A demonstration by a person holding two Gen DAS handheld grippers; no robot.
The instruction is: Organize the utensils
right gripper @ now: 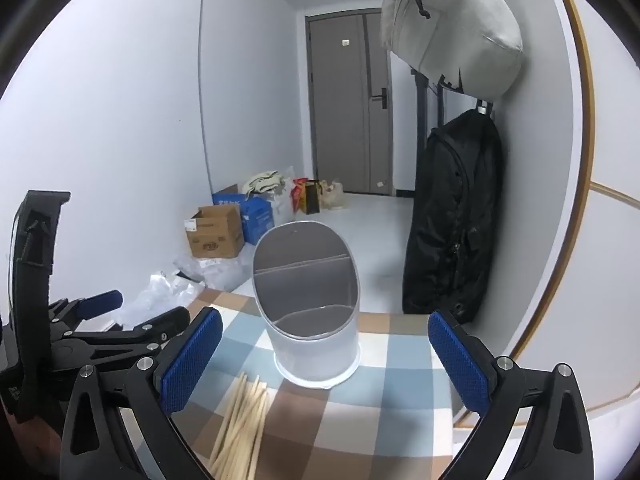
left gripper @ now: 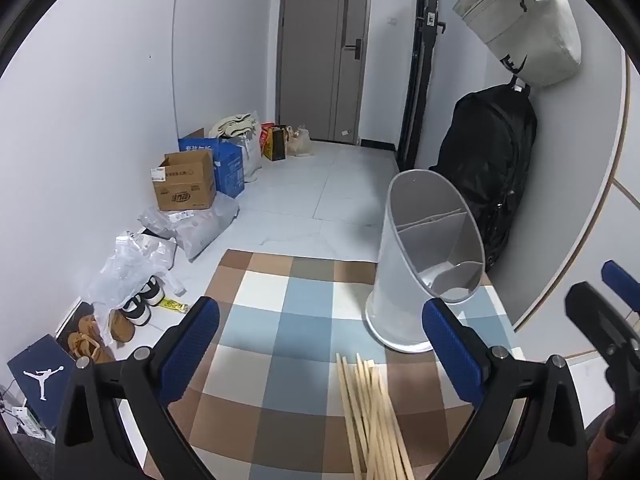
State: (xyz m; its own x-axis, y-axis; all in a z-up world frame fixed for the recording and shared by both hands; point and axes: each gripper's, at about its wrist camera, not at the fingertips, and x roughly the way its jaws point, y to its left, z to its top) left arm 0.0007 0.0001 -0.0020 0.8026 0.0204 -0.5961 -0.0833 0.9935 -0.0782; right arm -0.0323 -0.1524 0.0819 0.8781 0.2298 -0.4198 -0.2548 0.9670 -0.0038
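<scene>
Left wrist view: the left gripper, two black arms tipped with blue textured pads, is spread wide and holds nothing. It hangs over a checked cloth of brown, blue and cream squares. A loose bundle of pale wooden chopsticks lies flat on the cloth, low in the picture, between the two pads but closer to the right-hand one. Their long axis runs away from the camera, roughly in line with the fingers, with the near ends leaving the bottom edge. Beyond them, up and to the right, a white plastic utensil holder with a slanted oval mouth and inner dividers stands upright on the cloth, well apart from the chopstick tips. Part of the right gripper shows at the right edge.

Right wrist view: the right gripper is likewise spread wide and empty. The chopsticks lie low and left, just beside its left pad, slanting up towards the holder, which stands nearly dead ahead. Its compartments look empty. The left gripper shows at the left.

Judged from both views, either claw is near enough. The sticks lie lengthwise to the fingers, so the pads would close across their width.
</scene>
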